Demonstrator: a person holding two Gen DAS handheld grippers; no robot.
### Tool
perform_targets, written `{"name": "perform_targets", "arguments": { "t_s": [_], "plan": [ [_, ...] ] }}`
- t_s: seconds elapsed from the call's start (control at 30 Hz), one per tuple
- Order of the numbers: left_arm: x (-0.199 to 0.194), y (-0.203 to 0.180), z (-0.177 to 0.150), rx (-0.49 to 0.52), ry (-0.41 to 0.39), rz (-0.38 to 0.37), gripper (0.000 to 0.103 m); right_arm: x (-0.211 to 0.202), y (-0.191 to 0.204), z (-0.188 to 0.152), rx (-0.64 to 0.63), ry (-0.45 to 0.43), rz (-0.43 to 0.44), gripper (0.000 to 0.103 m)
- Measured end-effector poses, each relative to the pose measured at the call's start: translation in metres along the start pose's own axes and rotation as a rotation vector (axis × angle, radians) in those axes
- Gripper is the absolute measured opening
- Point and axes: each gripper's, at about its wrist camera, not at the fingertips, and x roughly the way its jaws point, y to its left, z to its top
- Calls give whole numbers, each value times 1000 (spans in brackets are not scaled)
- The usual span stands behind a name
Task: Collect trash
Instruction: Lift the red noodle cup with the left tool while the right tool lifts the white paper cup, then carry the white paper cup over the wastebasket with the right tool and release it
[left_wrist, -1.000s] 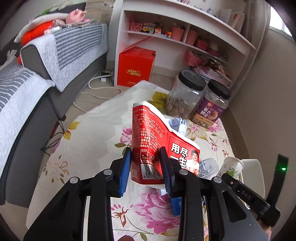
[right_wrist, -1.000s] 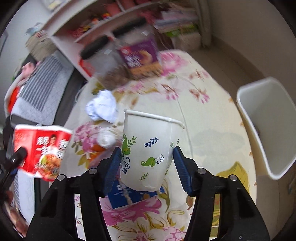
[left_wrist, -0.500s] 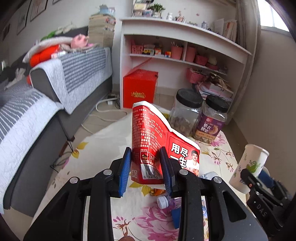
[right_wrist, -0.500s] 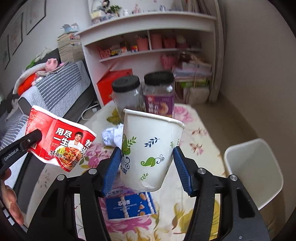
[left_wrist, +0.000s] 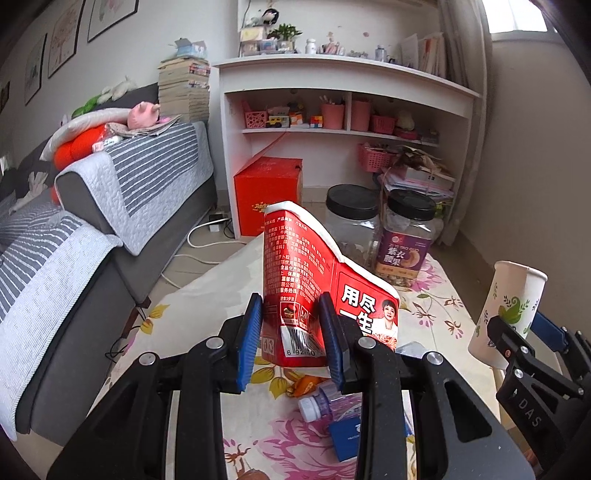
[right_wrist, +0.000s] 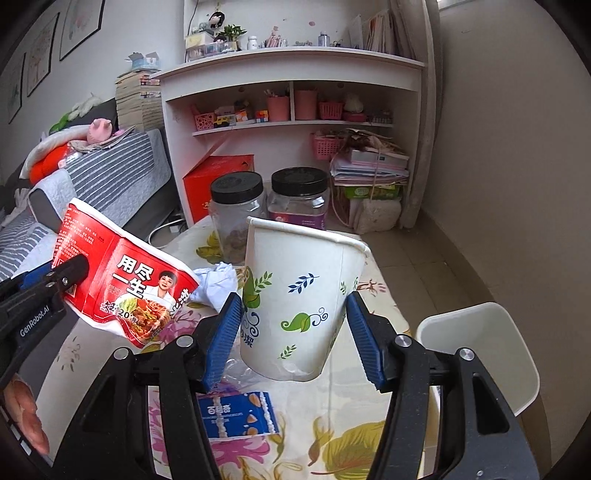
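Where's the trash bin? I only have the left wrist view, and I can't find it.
Observer: The white bin stands off the table's right edge, just past the right gripper.
Operator: Anything in it?
Observer: The visible part of its inside looks empty; the bottom is hidden.
Operator: What trash is left on the table?
Observer: A crumpled white paper lies near the two jars, behind the paper cup from your side. A blue snack packet lies flat under the right gripper.
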Motion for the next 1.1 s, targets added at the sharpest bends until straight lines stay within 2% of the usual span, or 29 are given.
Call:
{"name": "perform_targets", "arguments": {
  "t_s": [0.57,0.8,1.1],
  "plan": [
    [1,-43,-4,23,7,-69,32,-12,-53,1,33,-16,-105,56],
    [0,-61,-5,19,22,-106,32,-13,-103,7,98,8,-202,56],
    [-1,-108,-11,44,44,-179,32,-19,-172,4,208,41,-307,60]
  ]
}}
